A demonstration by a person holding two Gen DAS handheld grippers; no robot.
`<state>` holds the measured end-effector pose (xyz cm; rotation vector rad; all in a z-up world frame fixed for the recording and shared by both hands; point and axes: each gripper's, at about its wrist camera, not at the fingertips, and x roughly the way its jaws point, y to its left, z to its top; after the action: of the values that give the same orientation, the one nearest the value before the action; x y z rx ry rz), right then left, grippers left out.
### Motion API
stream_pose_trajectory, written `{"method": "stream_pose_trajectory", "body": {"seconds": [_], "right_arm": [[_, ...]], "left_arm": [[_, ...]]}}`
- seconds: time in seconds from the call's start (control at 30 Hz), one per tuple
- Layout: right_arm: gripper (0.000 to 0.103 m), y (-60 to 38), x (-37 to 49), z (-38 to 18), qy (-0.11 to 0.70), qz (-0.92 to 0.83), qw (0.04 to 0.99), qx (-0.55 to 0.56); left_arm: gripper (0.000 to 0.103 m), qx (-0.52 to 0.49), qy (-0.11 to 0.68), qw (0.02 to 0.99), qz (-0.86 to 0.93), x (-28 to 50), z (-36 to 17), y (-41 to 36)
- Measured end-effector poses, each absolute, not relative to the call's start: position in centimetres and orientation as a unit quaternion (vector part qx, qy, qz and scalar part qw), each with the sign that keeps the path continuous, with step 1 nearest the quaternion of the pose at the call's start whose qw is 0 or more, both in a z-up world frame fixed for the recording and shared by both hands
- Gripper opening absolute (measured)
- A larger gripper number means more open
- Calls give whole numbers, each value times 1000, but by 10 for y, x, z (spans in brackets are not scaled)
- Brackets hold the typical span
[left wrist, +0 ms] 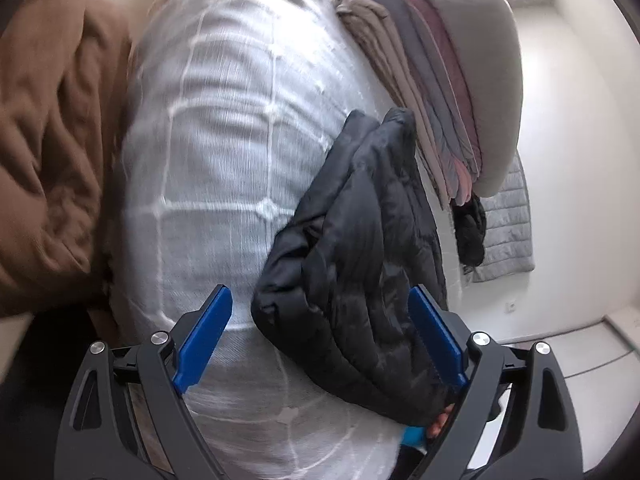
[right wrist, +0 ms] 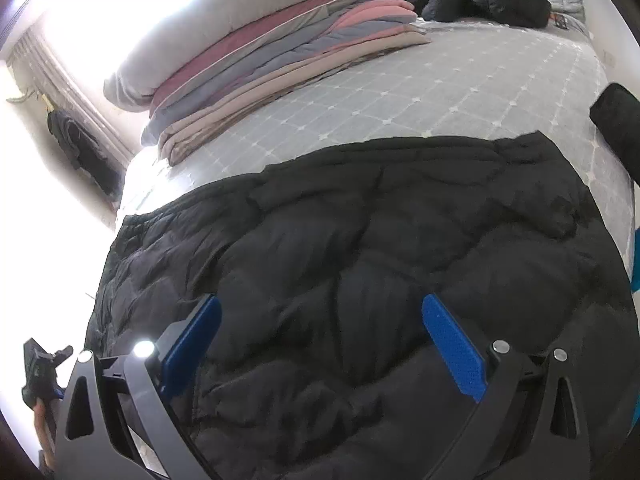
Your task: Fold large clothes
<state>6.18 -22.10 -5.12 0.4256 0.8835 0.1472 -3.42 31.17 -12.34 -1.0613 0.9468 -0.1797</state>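
The black puffer jacket (right wrist: 360, 280) lies spread on the bed (right wrist: 440, 92), its long axis crosswise directly under the spread, empty right hand-held gripper (right wrist: 320, 344), nearer than the spread left hand-held gripper (left wrist: 320, 336), which overlooks a bunched end

The left gripper (left wrist: 320, 316) had a black plastic frame with two curved, ribbed arms on each side, each pierced by a triangular cut-out. Round silver screw heads sat at the pivots, two on each side. Its fingers (left wrist: 204, 332) were flat blue pads with a finely textured face. The right gripper (right wrist: 320, 328) was built alike: black frame, silver screws, one glaring in the light, and blue textured fingers (right wrist: 454, 344). At the right edge a black sleeve (right wrist: 616, 116) showed.
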Motion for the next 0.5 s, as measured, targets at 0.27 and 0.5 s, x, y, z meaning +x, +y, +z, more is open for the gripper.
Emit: {"method": "stream_pose_trajectory", "body": {"seconds": [0.27,0.5], "right_arm": [[97,-211,66,-61,451,61,875,167],[97,-252,50,-41,410,41,888,204]], "left_arm": [[86,-534,419,727,-104,-26,-140,297],[83,-542,412,727,-94,-21,-143,294]]}}
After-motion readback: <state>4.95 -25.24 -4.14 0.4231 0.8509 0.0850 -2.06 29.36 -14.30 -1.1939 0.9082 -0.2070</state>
